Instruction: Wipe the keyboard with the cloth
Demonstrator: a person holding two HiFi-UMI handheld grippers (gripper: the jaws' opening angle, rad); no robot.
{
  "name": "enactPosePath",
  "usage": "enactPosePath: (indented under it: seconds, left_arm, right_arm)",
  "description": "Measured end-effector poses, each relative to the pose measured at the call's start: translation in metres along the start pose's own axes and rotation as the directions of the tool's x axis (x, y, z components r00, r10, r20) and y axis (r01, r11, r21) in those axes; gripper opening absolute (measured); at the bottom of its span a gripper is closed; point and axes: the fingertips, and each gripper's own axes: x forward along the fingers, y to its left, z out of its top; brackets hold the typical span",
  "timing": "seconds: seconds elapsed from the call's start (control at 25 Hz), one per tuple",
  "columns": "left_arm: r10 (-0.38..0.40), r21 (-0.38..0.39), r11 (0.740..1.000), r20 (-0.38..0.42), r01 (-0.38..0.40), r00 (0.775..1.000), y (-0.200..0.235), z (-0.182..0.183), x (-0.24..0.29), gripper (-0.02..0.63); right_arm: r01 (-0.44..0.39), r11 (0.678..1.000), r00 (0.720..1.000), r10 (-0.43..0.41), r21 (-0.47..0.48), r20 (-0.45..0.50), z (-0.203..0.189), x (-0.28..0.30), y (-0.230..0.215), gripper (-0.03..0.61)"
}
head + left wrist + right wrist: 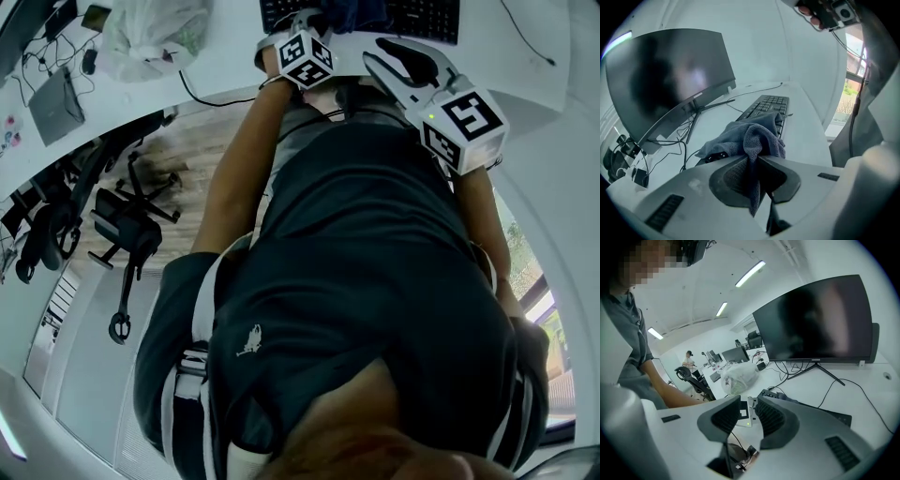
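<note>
L hand-held gripper (752, 161): clamps cloth (750, 136) | cloth: over kbd (769, 104)

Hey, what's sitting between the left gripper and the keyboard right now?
The cloth: the left gripper pinches one fold of it, and the rest bunches forward over the near end of the keyboard. The left gripper view shows this.

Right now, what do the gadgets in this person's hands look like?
Both the left gripper and right gripper have pale bodies, two dark ribbed pads, and a white cube printed with black square markers. The person wears a dark short-sleeved shirt.
</note>
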Motion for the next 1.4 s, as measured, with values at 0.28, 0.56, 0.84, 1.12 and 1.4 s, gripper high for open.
enactPosePath:
  seconds: [0.28,0.56,0.84,1.12,1.4]
  left_arm:
    - [0.107,-0.072,0.991,-0.093,-0.114,0.990,0.050,-0.067,-0.034,0.035]
    - [0.120,-0.062,0.990,-0.116,-0.127,0.986,0.054,-0.074,-0.039,0.035]
    - [-0.005,0.013,1.000,0.004,0.005,1.000,0.005,0.004,0.007,0.035]
    - [0.120,-0.076,0.989,-0.118,-0.130,0.986,0.057,-0.094,-0.054,0.035]
    - [0.057,-0.020,0.998,-0.053,-0.058,0.997,0.028,-0.037,-0.020,0.035]
  right_arm:
    - [0.026,1.000,1.000,-0.026,0.017,0.009,-0.003,-0.005,-0.006,0.115]
    - [0.018,1.000,1.000,-0.018,0.022,0.000,-0.008,-0.006,-0.008,0.115]
    - [0.026,1.000,1.000,-0.025,0.014,-0.006,-0.005,-0.006,-0.009,0.115]
    - [0.021,1.000,1.000,-0.021,0.018,-0.006,-0.005,-0.007,-0.009,0.115]
    - [0.002,1.000,1.000,-0.001,0.016,-0.023,-0.006,0.003,-0.007,0.115]
